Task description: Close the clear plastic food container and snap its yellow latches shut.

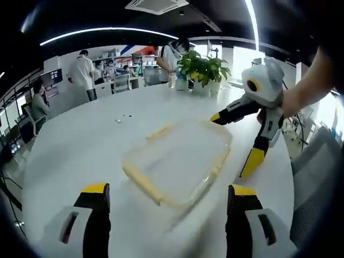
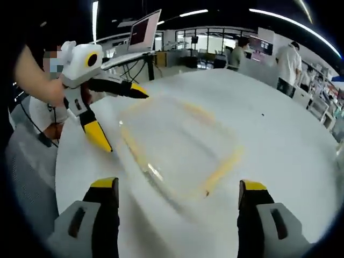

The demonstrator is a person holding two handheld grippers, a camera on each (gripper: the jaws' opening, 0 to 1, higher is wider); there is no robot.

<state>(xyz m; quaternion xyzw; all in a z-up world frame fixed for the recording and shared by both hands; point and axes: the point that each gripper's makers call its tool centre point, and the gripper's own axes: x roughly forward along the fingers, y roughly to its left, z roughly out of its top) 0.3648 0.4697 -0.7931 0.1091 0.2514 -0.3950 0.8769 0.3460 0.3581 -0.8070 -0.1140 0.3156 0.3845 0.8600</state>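
Note:
The clear plastic container (image 1: pixel 177 161) with yellow edges lies flat on the white table (image 1: pixel 75 145), blurred by motion. My left gripper (image 1: pixel 169 189) is open just short of its near edge, with nothing between the jaws. My right gripper (image 1: pixel 232 142) comes in from the right, held by a hand, its yellow-tipped jaws spread open at the container's far right corner. In the right gripper view the container (image 2: pixel 177 145) lies ahead of my open right gripper (image 2: pixel 177 184). My left gripper (image 2: pixel 122 119) stands open at its left edge. I cannot tell whether the latches are shut.
A potted plant (image 1: pixel 201 70) stands at the table's far edge, and small dark bits (image 1: pixel 123 117) lie on the table. An open laptop (image 2: pixel 145 29) sits at a desk beyond. A grey chair (image 1: pixel 317 172) is by the table's rim. Several people stand behind.

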